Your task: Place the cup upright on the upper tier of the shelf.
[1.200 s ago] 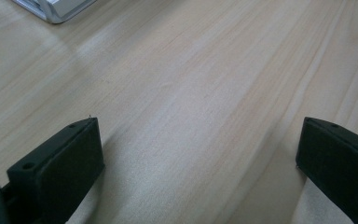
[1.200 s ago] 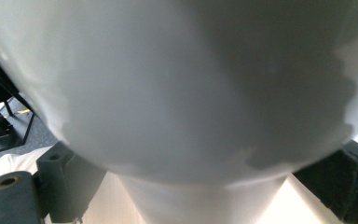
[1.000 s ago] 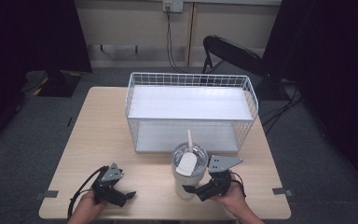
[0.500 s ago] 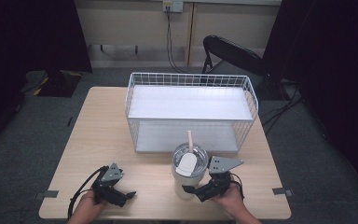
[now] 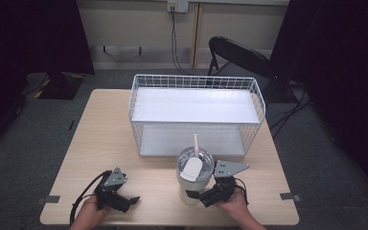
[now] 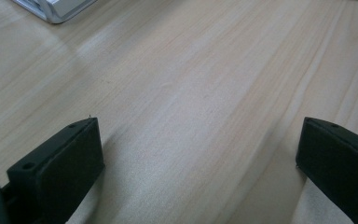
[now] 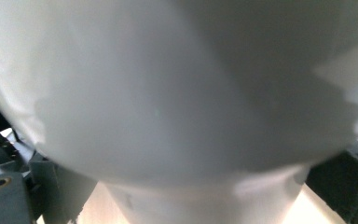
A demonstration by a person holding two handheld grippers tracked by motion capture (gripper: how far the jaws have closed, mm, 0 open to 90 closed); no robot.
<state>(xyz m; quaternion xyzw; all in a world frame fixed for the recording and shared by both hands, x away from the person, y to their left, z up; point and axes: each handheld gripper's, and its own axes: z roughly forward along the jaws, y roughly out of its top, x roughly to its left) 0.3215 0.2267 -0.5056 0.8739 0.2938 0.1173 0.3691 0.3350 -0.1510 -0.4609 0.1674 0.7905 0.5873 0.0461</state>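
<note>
A white tumbler (image 5: 192,186) with a clear lid and a pale straw (image 5: 197,143) stands upright on the wooden table (image 5: 105,129), just in front of the wire basket (image 5: 136,103). My right gripper (image 5: 197,196) holds it low down, one jaw on each side of the narrow base. In the right gripper view the tumbler's wall (image 7: 177,93) looms very close, with the jaws pressed against its lower part. My left gripper (image 5: 128,201) rests near the table's front left, open, with bare wood (image 6: 191,116) between its jaws.
The white wire basket holds a raised white shelf (image 5: 196,105) and stands at the table's middle back. A black chair (image 5: 239,52) is behind the table. Bare wood lies to the left of the basket and between the two grippers.
</note>
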